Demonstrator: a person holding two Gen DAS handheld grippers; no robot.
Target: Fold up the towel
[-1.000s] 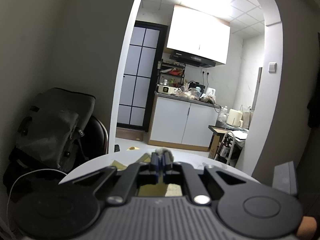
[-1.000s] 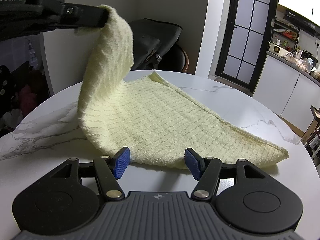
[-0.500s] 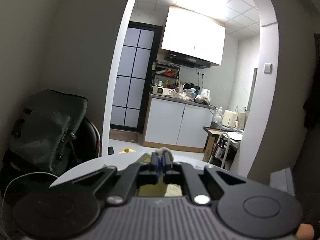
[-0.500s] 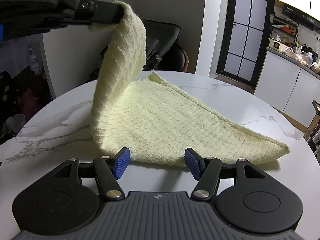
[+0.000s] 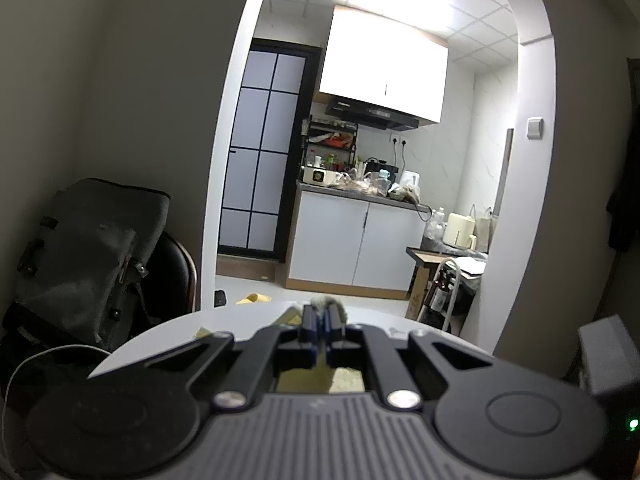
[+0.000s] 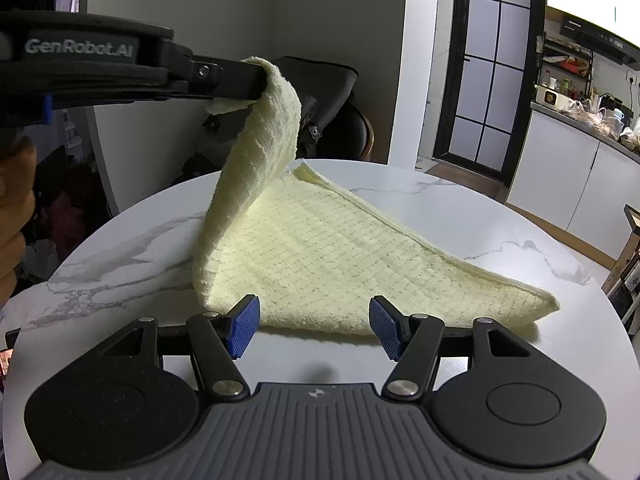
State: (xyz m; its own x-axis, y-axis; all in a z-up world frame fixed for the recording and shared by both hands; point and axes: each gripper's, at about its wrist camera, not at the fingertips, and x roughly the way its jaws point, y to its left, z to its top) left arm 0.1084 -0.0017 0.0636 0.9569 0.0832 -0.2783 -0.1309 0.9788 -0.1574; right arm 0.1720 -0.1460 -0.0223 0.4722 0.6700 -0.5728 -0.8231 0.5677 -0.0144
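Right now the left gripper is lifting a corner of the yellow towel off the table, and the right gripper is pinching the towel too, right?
Not quite. The right gripper is open and pinches nothing, as the right wrist view shows. The left gripper does lift a corner of the yellow towel off the table.

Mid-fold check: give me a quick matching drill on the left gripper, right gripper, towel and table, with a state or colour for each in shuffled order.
Things:
1. left gripper
2. right gripper
3. towel
4. table

States:
A. white marble with grey veins
B. open, pads apart, at the towel's near edge
C. shut on a raised towel corner
D. pale yellow, one corner lifted, the rest lying flat

Pairs: 1-C, 2-B, 3-D, 4-A
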